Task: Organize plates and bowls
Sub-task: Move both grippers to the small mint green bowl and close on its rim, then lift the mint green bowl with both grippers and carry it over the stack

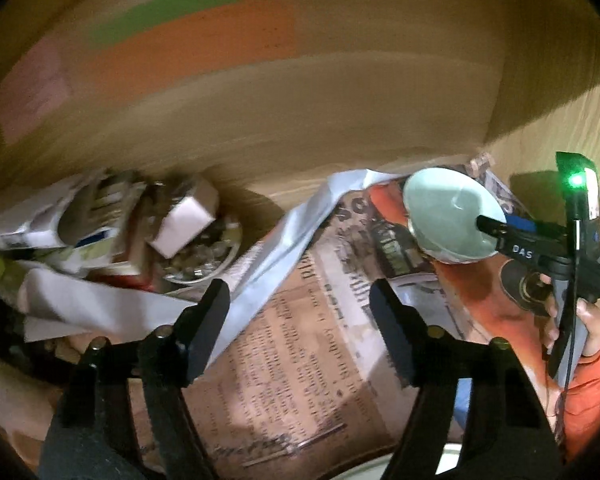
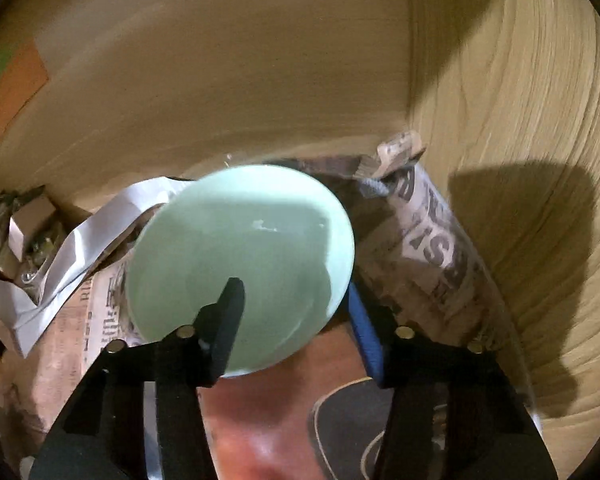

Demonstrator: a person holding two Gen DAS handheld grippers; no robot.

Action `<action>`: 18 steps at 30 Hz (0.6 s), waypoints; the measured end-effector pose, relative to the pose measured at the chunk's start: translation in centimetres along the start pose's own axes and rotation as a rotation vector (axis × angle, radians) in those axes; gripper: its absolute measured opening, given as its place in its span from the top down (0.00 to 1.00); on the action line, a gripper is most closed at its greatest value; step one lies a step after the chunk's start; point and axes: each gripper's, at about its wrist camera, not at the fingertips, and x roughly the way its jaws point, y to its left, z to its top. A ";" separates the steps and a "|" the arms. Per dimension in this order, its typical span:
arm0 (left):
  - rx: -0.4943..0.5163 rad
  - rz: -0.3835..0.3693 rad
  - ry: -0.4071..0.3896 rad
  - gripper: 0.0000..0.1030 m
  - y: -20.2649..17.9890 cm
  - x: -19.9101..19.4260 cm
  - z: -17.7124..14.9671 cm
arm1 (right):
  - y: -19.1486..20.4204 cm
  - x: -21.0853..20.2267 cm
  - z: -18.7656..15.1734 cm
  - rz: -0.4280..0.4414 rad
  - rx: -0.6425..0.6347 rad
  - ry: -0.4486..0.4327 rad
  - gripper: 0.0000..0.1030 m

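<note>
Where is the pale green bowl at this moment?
The pale green bowl sits in the right gripper, its rim between the fingers, above the newspapers near the wooden corner; the left wrist view shows it at right.

Dim, warm-toned throughout, with strong fisheye bending and black vignetting at corners; motion-blurred on the far cardboard wall point(image 1: 260, 92) and left clutter; hard shadow cast on the right wooden panel point(image 2: 540, 208); small green indicator light point(image 1: 577, 179) glaring at right.
</note>
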 end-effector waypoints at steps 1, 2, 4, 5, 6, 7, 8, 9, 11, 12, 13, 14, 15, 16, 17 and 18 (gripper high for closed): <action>0.005 -0.003 0.005 0.33 -0.2 0.4 0.1 | -0.1 0.2 0.0 0.000 -0.002 0.008 0.60; 0.011 -0.003 0.009 0.34 -0.5 0.8 0.1 | -0.1 0.4 -0.1 0.000 -0.004 0.017 0.62; 0.028 -0.010 0.021 0.36 -1.1 1.6 0.3 | -0.2 0.8 -0.2 -0.005 -0.006 0.026 0.65; 0.034 -0.016 0.031 0.36 -1.4 2.0 0.4 | -0.1 0.9 -0.2 -0.011 -0.011 0.027 0.67; 0.035 -0.021 0.039 0.36 -1.5 2.3 0.4 | -0.1 1.0 -0.3 -0.019 -0.015 0.029 0.68; 0.035 -0.029 0.052 0.36 -1.7 2.8 0.5 | 0.0 1.1 -0.4 -0.024 -0.018 0.028 0.69; 0.035 -0.037 0.065 0.36 -1.9 3.1 0.5 | 0.0 1.1 -0.4 -0.028 -0.021 0.025 0.72; 0.040 -0.046 0.080 0.36 -2.1 3.5 0.5 | 0.1 1.1 -0.4 -0.029 -0.026 0.026 0.73; 0.047 -0.057 0.104 0.36 -2.4 4.2 0.5 | 0.4 1.0 -0.6 -0.015 -0.038 0.027 0.76; 0.049 -0.057 0.112 0.36 -2.5 4.5 0.4 | 0.6 0.9 -0.7 -0.004 -0.052 0.029 0.76; 0.051 -0.058 0.119 0.36 -2.6 4.7 0.3 | 1.0 0.8 -1.0 0.008 -0.073 0.032 0.76; 0.052 -0.058 0.126 0.36 -2.7 5.0 0.3 | 1.4 0.7 -1.2 0.017 -0.094 0.035 0.76; 0.046 -0.057 0.130 0.38 -2.7 5.2 0.2 | 2.0 0.6 -1.5 0.026 -0.124 0.037 0.76; 0.041 -0.063 0.140 0.44 -2.6 5.5 0.2 | 2.4 0.5 -1.7 0.034 -0.142 0.038 0.76; 0.038 -0.075 0.153 0.46 -2.6 5.8 0.2 | 2.7 0.3 -1.9 0.043 -0.160 0.041 0.76; 0.031 -0.082 0.164 0.51 -2.5 6.0 0.2 | 3.2 0.2 -2.2 0.058 -0.180 0.046 0.76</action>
